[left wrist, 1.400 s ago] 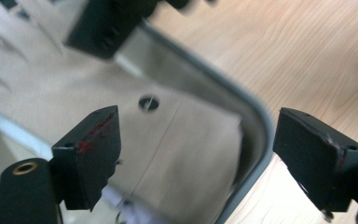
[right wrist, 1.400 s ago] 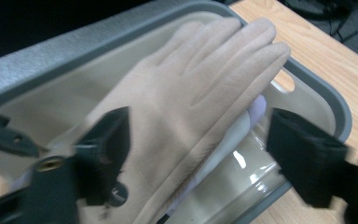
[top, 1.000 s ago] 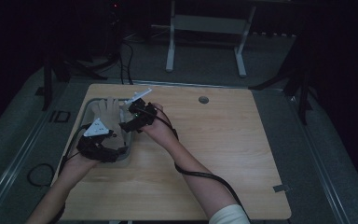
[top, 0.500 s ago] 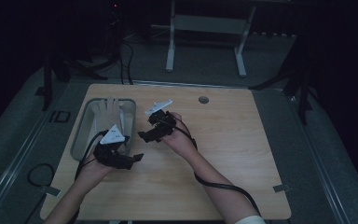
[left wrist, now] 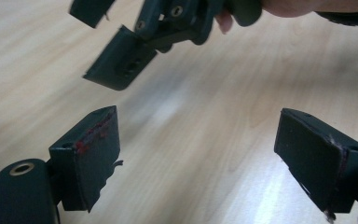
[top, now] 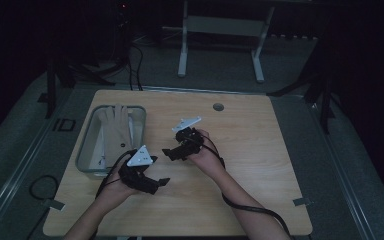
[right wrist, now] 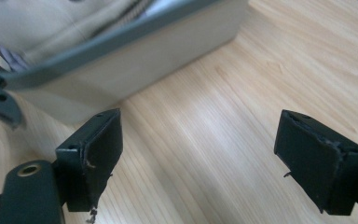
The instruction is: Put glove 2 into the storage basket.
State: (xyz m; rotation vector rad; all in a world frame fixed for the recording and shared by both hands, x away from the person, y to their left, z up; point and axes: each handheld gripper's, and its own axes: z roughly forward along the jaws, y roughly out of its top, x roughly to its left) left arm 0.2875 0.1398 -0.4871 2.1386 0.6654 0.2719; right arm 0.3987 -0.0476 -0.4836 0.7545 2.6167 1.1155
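High view, glove (top: 117, 131): lying inside the grey bin (top: 86, 145) at the counter's (top: 260, 150) left side.
Left gripper (top: 152, 184): hovering over bare wood just right of the bin, fingers (left wrist: 91, 154) standing wide apart, empty.
Right gripper (top: 172, 152): pointing toward the bin, fingers (right wrist: 95, 156) also spread, gripping nothing.

Right claw (right wrist: 198, 158): jaws wide apart, empty, over the desk (right wrist: 242, 93).
Bin (right wrist: 121, 70): nearby, cloth (right wrist: 51, 23) inside.

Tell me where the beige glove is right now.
In the high view the beige glove lies inside the grey bin at the table's left side, just beyond the left gripper.
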